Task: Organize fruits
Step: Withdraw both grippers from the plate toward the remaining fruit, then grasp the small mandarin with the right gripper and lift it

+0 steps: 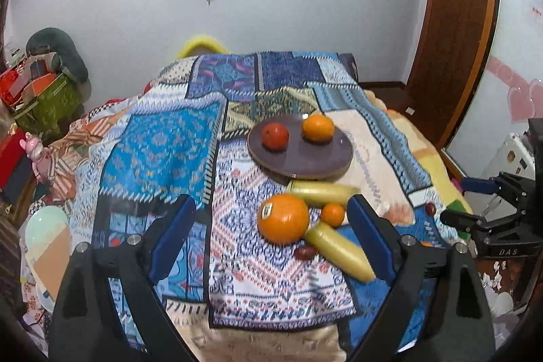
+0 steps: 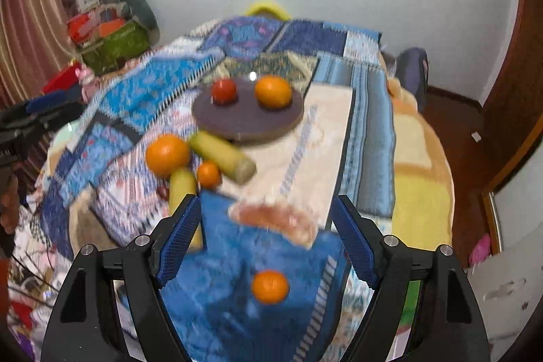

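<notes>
Both grippers up over the patchwork blue cloth (image 1: 163,141) that covers the table, both empty. The left gripper (image 1: 269,238) has its blue-padded jaws spread wide, nothing pressed between them; through the gap sits the big orange with a sticker (image 1: 283,217), resting on the cloth. Just to its right, a small orange (image 1: 332,214), and touching the cluster two pale yellow banana-shaped fruits: one (image 1: 320,192) lying across just under the plate's near edge, the other (image 1: 339,251) angled down toward the right jaw. A small dark red oval fruit (image 1: 305,252) lies tucked beside that second one. Further back, the round dark brown plate (image 1: 305,165) already carries a red round fruit (image 1: 275,135) and a medium orange (image 1: 318,128), side by side, apart. Over to the right gripper (image 2: 266,240): jaws parted as well, gripping nothing. Below and between them on the blue cloth sits another small orange (image 2: 269,286), alone, well apart from the pile. That view is blurred
</notes>
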Demonstrator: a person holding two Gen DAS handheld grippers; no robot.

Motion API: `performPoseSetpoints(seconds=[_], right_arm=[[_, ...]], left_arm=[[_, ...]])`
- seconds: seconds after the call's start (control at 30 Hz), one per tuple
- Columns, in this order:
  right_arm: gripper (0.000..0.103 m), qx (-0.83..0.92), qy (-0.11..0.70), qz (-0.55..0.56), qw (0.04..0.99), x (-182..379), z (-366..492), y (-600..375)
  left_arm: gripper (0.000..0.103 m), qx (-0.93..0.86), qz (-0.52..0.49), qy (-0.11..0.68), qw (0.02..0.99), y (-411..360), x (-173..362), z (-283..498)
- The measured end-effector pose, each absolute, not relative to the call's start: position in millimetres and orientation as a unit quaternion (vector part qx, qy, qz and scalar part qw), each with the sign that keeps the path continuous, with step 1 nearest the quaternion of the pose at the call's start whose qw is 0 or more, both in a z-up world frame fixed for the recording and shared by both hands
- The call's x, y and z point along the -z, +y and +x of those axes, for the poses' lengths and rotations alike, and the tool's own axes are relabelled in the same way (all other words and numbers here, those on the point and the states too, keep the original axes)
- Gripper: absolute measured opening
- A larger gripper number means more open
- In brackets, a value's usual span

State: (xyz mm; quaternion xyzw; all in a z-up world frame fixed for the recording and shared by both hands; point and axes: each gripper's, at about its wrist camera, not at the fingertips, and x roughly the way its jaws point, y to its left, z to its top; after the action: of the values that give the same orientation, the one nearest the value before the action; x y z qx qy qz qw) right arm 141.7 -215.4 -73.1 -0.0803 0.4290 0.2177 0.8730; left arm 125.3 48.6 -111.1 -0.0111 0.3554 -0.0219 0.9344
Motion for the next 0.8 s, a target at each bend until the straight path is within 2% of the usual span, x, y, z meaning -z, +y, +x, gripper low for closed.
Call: performPoseSetpoints(seconds=[0.1,0.17,0.23,0.4,0.67,0.8], right_arm=[[0.075,-0.214,0.455,-0.079,0.861,92,136,-220],[0.071,-0.215,0.475,-0.074,0.850,106,133,-222],[0.063,-0.214,0.496,-0.071,0.838,121,132,-224],[0.058,-0.208,0.527,-0.063,0.821,148,127,-231],[0.036,-0.209,0.548,-0.056,0.808,169,128,-232],[0.035,-0.214,0.542,-0.042,0.811,165,131,-235]], left_arm=[[0.091,0.022,-0.013,0.364,0.931,50,121,121],[0.091,0.021,-0.015,0.372,0.928,51,127,120],[0.091,0.021,-0.018,0.380,0.925,52,133,120],[0.091,0.021,-0.016,0.395,0.918,50,147,122],[0.091,0.023,-0.017,0.412,0.911,50,162,132],[0.091,0.023,-0.016,0.418,0.908,50,166,140]])
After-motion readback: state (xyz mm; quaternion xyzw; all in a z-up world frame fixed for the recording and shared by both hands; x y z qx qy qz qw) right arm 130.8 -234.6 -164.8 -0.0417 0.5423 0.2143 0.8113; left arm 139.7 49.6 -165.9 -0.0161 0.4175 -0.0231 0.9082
